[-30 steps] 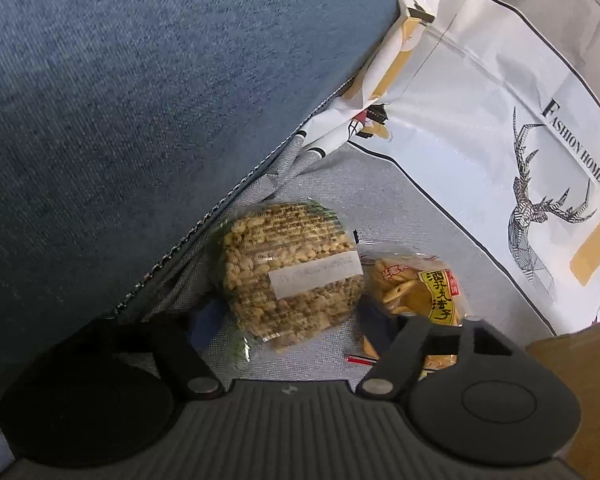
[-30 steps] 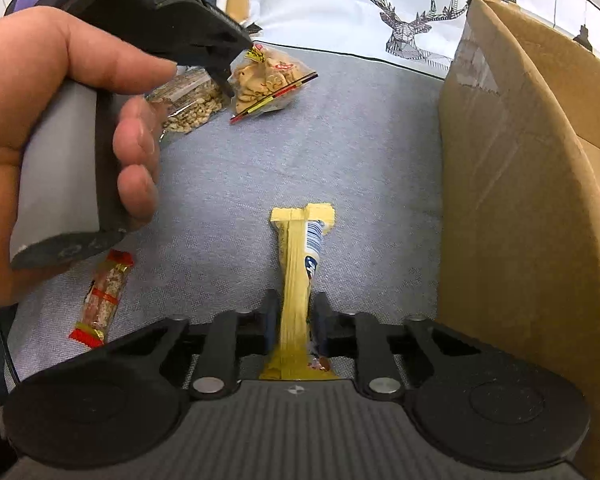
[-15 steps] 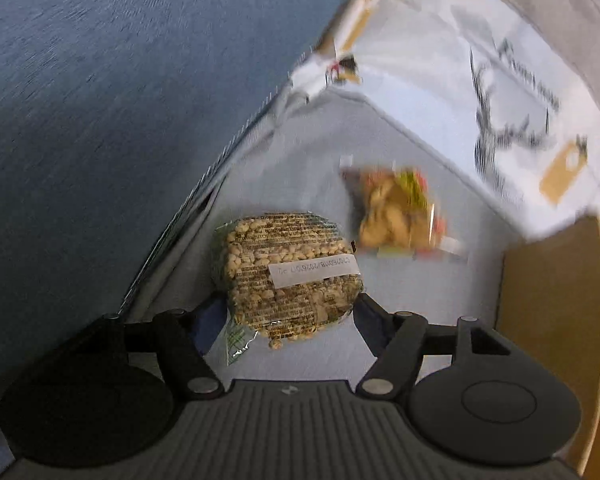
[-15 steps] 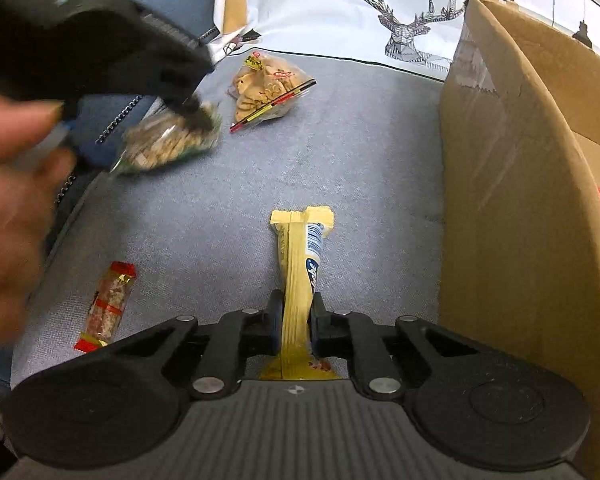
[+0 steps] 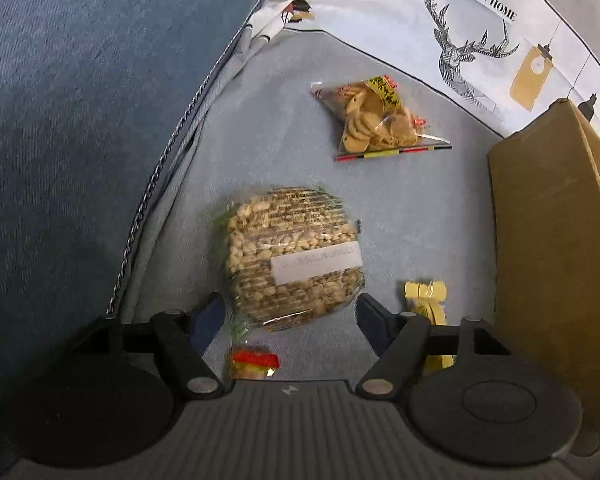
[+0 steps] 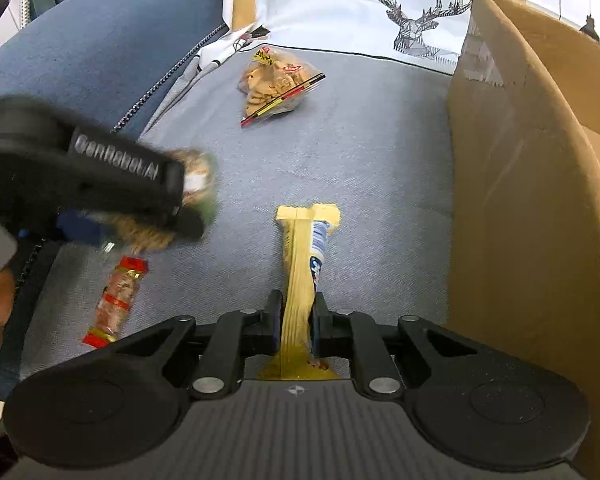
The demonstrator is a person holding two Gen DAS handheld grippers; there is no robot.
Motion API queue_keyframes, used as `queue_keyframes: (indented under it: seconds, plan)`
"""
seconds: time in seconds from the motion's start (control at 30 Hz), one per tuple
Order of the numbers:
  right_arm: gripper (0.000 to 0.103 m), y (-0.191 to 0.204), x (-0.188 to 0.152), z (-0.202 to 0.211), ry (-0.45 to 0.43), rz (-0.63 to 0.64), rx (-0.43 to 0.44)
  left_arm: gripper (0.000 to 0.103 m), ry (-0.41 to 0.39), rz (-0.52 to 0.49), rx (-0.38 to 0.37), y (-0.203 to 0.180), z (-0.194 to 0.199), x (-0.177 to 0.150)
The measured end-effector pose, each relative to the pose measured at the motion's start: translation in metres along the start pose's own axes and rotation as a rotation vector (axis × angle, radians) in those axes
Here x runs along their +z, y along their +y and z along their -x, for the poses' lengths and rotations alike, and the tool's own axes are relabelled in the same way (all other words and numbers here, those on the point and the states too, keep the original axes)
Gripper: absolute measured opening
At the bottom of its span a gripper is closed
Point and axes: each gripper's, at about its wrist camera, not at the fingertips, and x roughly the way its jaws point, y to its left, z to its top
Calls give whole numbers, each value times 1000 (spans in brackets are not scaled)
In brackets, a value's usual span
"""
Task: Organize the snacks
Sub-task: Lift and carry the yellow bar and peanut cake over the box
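Four snacks and one cardboard box (image 6: 512, 184) show; the right gripper (image 6: 296, 320) is clamped on a yellow wrapper (image 6: 300, 264), while the left gripper (image 5: 288, 312), its jaws just widening, holds a clear peanut bag (image 5: 292, 256) with a white label. Nearby on the grey cushion (image 6: 372, 152) lies a red-ended bar (image 6: 118, 298); farther off, a biscuit bag (image 6: 274, 82).

Even light, fisheye warp, slight blur

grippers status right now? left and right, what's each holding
Left gripper: jaws wide, carrying the bag of peanuts between its pads, jaws just opened further.
Right gripper: shut on the yellow snack bar.
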Motion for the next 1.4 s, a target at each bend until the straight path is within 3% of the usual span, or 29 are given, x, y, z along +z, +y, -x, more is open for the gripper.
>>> queue_keyframes:
  seconds: [0.13, 0.3, 0.7, 0.77, 0.87, 1.23, 1.4]
  plan:
    - [20, -2, -1, 1, 5, 12, 2, 85, 26, 47, 5, 2, -4, 1]
    - [30, -1, -4, 2, 10, 34, 19, 86, -4, 70, 15, -2, -5, 6]
    - [31, -1, -4, 1, 6, 46, 11, 86, -17, 17, 63, -19, -16, 13]
    - [29, 0, -4, 1, 2, 58, 7, 86, -21, 13, 64, -19, -17, 13]
    - [15, 2, -4, 1, -8, 81, -9, 86, -24, 1, 71, -21, -18, 14]
    - [14, 0, -1, 14, -64, 52, 8, 80, -49, -1, 79, -16, -11, 13]
    - [13, -2, 4, 26, -105, 29, 29, 80, -102, 40, 29, -12, 1, 16]
